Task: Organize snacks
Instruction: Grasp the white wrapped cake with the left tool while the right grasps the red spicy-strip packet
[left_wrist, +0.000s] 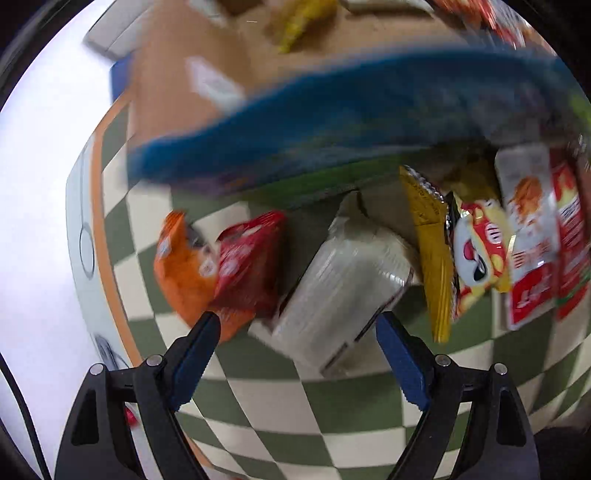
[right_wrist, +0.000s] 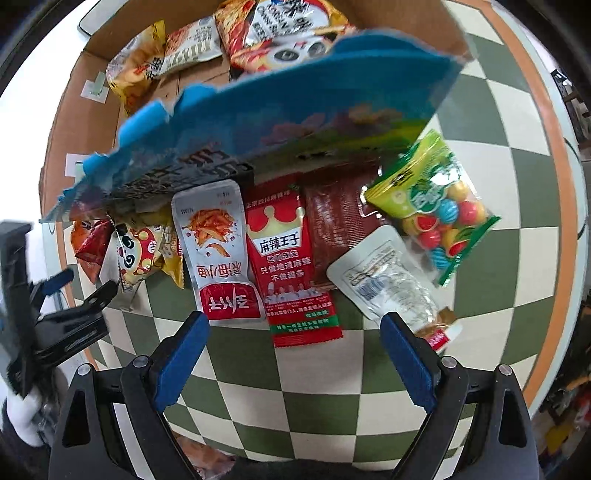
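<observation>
Both jaws spread: left hand-held gripper (left_wrist: 297, 326) and right hand-held gripper (right_wrist: 293, 326) grip nothing. Snack packets (right_wrist: 255, 258) lie in a row on the checkered worktop (right_wrist: 314, 387), beside the cardboard box (right_wrist: 85, 125). Blue bag (right_wrist: 280, 114) overlaps the box edge.

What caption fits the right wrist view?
Open right gripper above snack packets on checkered cloth; blue bag overhangs.

Blue snack bag (right_wrist: 258, 122) airborne (blurred), packets (right_wrist: 280, 258) rowed on checkered cloth
</observation>
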